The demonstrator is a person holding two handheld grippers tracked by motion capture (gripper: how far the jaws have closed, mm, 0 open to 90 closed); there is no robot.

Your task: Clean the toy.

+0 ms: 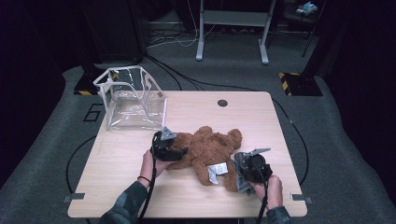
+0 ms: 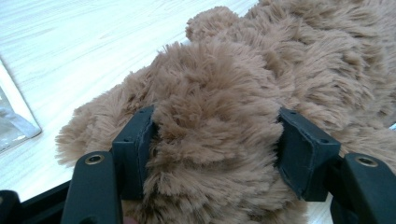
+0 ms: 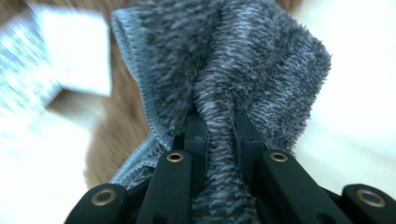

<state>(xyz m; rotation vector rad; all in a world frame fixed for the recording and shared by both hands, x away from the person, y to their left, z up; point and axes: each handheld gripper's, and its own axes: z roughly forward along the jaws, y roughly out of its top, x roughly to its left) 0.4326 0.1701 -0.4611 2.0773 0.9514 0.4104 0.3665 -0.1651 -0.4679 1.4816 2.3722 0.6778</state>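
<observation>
A brown teddy bear (image 1: pixel 210 149) lies on the wooden table (image 1: pixel 261 121), with a white tag (image 1: pixel 217 171) near its lower end. My left gripper (image 1: pixel 179 151) is at the bear's left side. In the left gripper view my left gripper (image 2: pixel 215 126) is shut on a thick furry limb of the teddy bear (image 2: pixel 219 93), with a pad pressed into the fur on each side. My right gripper (image 1: pixel 237 173) is at the bear's right side. It is shut on a fold of grey fuzzy cloth (image 3: pixel 233 60). The white tag (image 3: pixel 70 51) is blurred behind it.
A clear plastic box (image 1: pixel 133 95) with white edging stands open at the table's back left corner. A dark round hole (image 1: pixel 222 102) sits near the back edge. Cables run across the grey floor, and a white metal frame (image 1: pixel 232 28) stands behind the table.
</observation>
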